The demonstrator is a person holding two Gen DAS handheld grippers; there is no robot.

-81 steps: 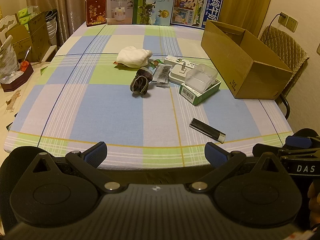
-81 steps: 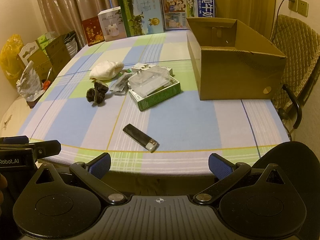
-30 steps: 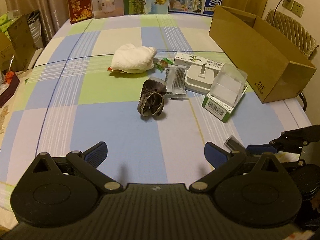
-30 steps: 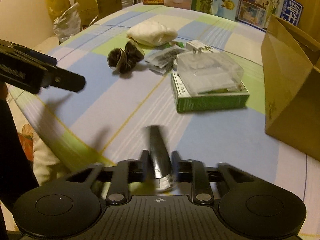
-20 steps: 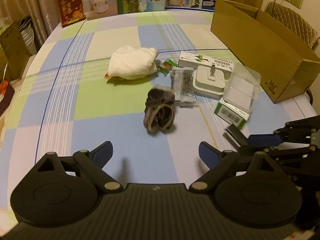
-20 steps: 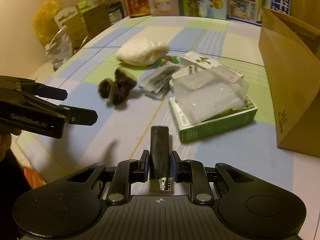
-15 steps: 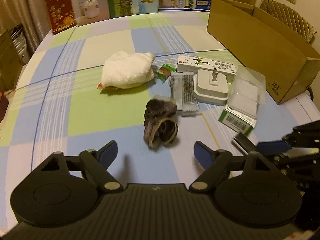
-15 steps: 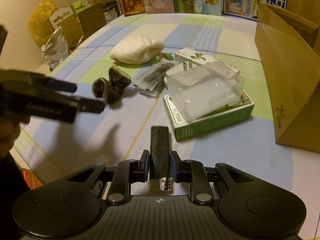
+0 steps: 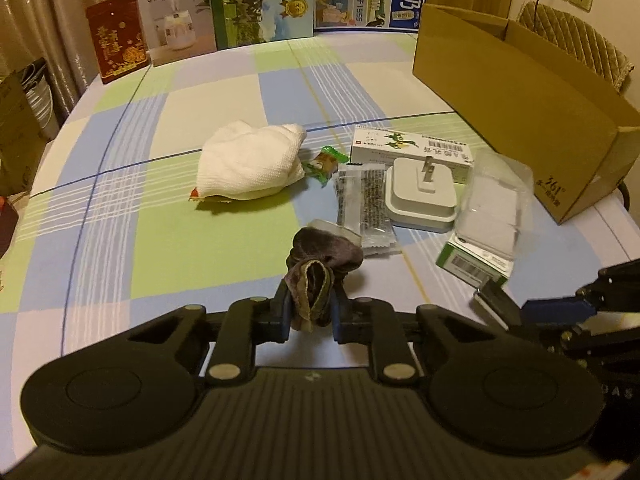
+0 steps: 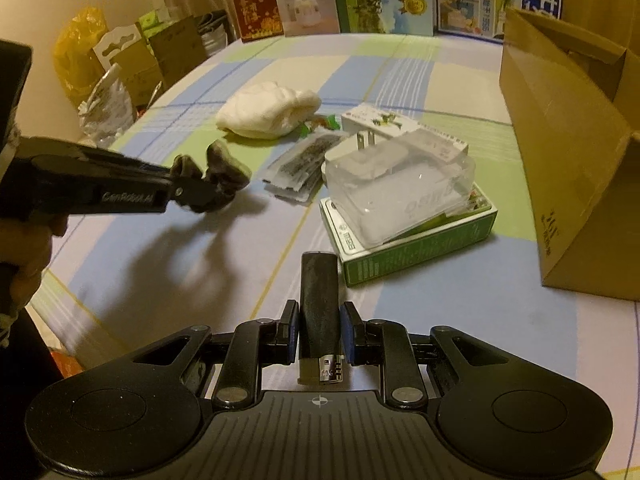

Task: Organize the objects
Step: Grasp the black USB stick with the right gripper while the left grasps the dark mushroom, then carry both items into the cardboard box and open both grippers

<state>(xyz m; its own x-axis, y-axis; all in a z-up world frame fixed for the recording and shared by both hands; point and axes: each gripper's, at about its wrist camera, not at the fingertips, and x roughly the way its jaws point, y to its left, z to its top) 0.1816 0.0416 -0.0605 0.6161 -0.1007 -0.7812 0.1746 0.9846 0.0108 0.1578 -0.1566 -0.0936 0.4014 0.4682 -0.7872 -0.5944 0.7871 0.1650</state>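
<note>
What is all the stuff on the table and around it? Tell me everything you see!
Cardboard box: 1, brown, open, table's right side.
White cloth bundle: 1, mid-table.
Candy: 1, green wrapper, right of the cloth.
Sachets: a small stack, silvery with print, left of the plug.
Plug adapter: 1, white, prongs up.
Medicine carton: 1, white, behind the plug.
Green carton: 1, clear plastic tray on top.
Upright boxes: several, along the far edge.
Chair: 1, quilted, behind the cardboard box.
Left gripper: fingers shut on dark scrunchie.
Right gripper: fingers shut on black lighter.
</note>
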